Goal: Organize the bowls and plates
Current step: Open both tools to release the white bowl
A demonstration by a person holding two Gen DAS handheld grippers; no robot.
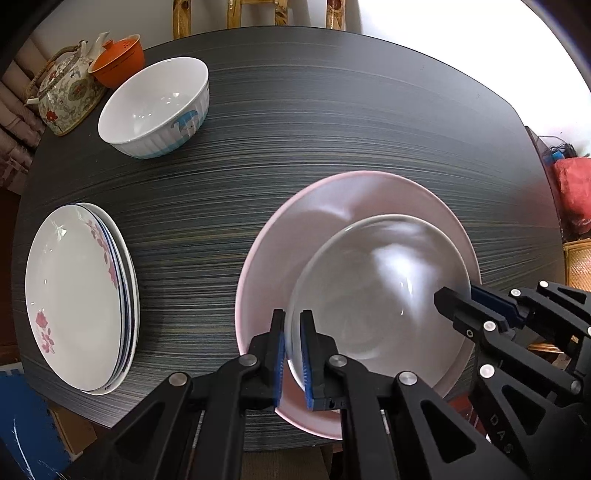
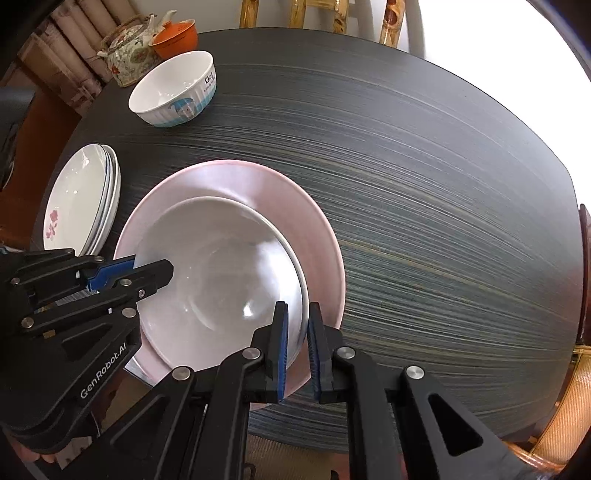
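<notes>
A plain white bowl (image 1: 369, 288) (image 2: 207, 258) sits tilted inside a larger pink bowl (image 1: 295, 229) (image 2: 295, 206) on the dark table (image 1: 332, 110) (image 2: 443, 184). My left gripper (image 1: 293, 321) (image 2: 151, 264) is shut on the white bowl's left rim. On the opposite rim my right gripper (image 2: 297, 310) (image 1: 456, 295) is shut too, one pad inside and one outside. Whether the white bowl touches the pink one I cannot tell. A stack of flowered plates (image 1: 74, 295) (image 2: 77, 192) lies to the left.
A ribbed white bowl with a blue picture (image 1: 151, 103) (image 2: 173, 85) stands at the far left. Behind it are a flowered teapot (image 1: 62, 88) (image 2: 129, 55) and an orange cup (image 1: 118, 61) (image 2: 175, 35). Chair backs line the table's far edge.
</notes>
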